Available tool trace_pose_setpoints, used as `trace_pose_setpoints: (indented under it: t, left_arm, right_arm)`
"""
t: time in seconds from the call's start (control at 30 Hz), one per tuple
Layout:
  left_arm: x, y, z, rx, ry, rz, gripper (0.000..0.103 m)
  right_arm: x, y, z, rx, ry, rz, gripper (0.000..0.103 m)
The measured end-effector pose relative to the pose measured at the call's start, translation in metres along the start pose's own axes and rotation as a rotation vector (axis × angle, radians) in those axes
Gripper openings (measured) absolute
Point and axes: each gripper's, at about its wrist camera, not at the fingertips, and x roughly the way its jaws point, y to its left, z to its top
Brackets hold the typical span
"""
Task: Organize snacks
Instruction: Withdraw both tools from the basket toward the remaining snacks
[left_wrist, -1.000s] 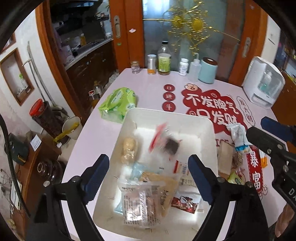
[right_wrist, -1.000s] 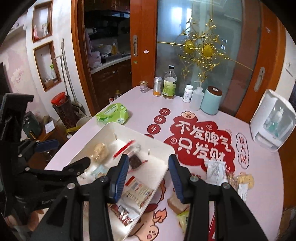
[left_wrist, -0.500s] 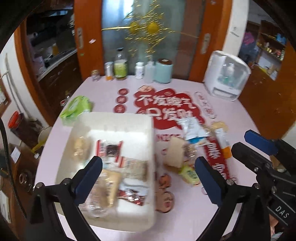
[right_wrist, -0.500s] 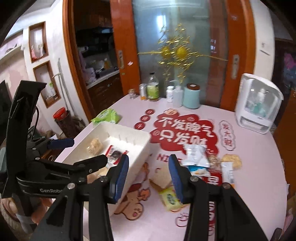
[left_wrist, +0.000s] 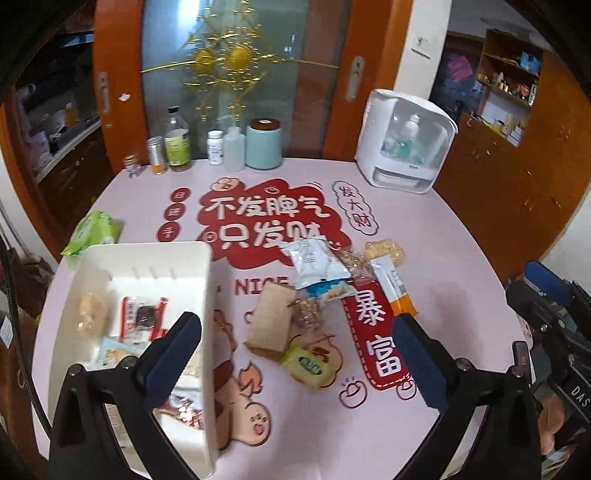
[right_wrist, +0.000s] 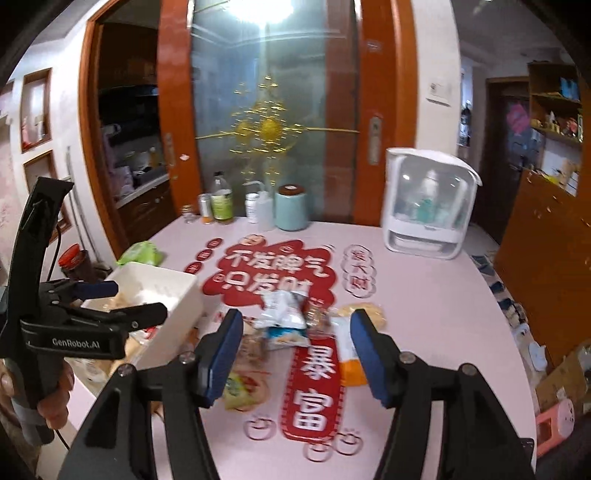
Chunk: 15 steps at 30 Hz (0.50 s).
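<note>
A white bin (left_wrist: 155, 258) at the table's left holds several snack packets, among them a red-and-black one (left_wrist: 142, 314). Loose snacks lie to its right: a white-blue bag (left_wrist: 317, 266), a tan packet (left_wrist: 271, 317), a green-yellow packet (left_wrist: 310, 363) and an orange-white stick pack (left_wrist: 397, 290). My left gripper (left_wrist: 295, 354) is open and empty above the bin's right wall and the loose snacks. My right gripper (right_wrist: 297, 354) is open and empty above the loose pile; the white-blue bag (right_wrist: 282, 314) lies just ahead of it. The bin (right_wrist: 162, 291) is to its left.
A green wipes pack (left_wrist: 94, 232) lies behind the bin. Bottles and a teal canister (left_wrist: 263, 144) stand along the far edge. A white appliance (left_wrist: 404, 142) stands at the back right. The pink round table (left_wrist: 443, 229) has a red printed mat.
Both grippers have swung right, from over the bin to over the loose snacks. The right gripper's fingers stand wider apart than before. The snacks in the bin have settled.
</note>
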Motion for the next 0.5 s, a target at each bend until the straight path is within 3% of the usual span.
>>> trace_pose_setpoints:
  t: [0.2,0.5]
  left_arm:
    - [0.038,-0.032,0.008,0.042,0.033,-0.023,0.103]
    - [0.12,-0.054,0.009,0.065,0.122,-0.012,0.103]
  right_arm:
    - [0.028,-0.044,-0.011,0.001,0.049,-0.086,0.061]
    - [0.095,-0.089,-0.039,0.053,0.171,-0.098,0.061]
